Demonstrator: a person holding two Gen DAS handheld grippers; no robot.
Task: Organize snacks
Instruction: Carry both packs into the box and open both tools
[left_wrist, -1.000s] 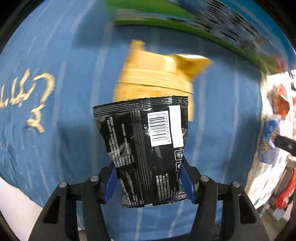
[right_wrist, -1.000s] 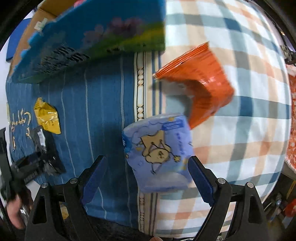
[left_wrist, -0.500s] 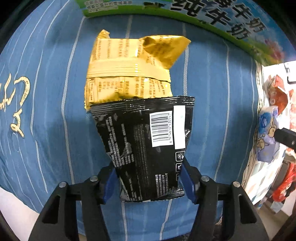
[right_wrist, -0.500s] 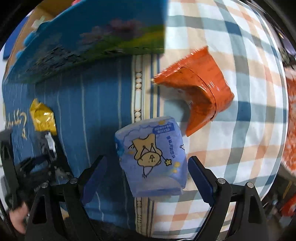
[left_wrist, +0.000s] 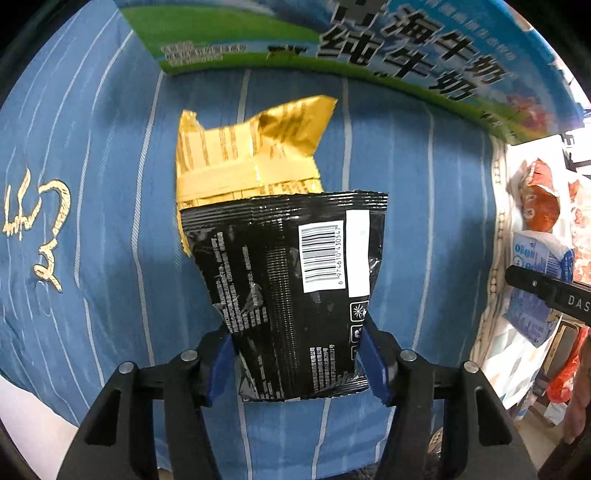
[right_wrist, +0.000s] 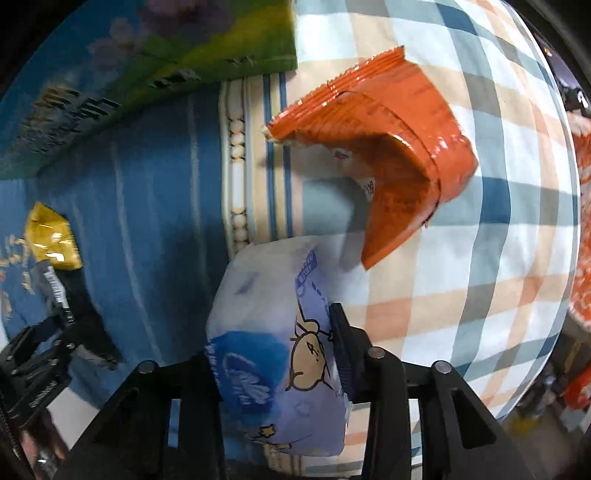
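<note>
My left gripper (left_wrist: 295, 354) is shut on a black snack packet (left_wrist: 291, 280) with a white barcode, held above the blue striped cloth. Its top edge overlaps a gold packet (left_wrist: 247, 155) lying on that cloth. My right gripper (right_wrist: 273, 354) is shut on a pale blue packet (right_wrist: 273, 332) printed with a cartoon bear. Beyond it an orange packet (right_wrist: 388, 129) lies bent on the checked cloth. The right wrist view also shows the gold packet (right_wrist: 51, 236) and the black packet (right_wrist: 55, 288) far left.
A blue and green milk carton (left_wrist: 369, 40) lies along the far edge of the blue cloth (left_wrist: 92, 221). The checked cloth (right_wrist: 480, 277) adjoins it on the right, with more orange wrappers (right_wrist: 581, 258) at its right edge. The carton (right_wrist: 147, 74) fills the upper left there.
The right gripper has closed from open onto the pale blue packet. The left gripper carried the black packet forward toward the gold packet and the carton.
</note>
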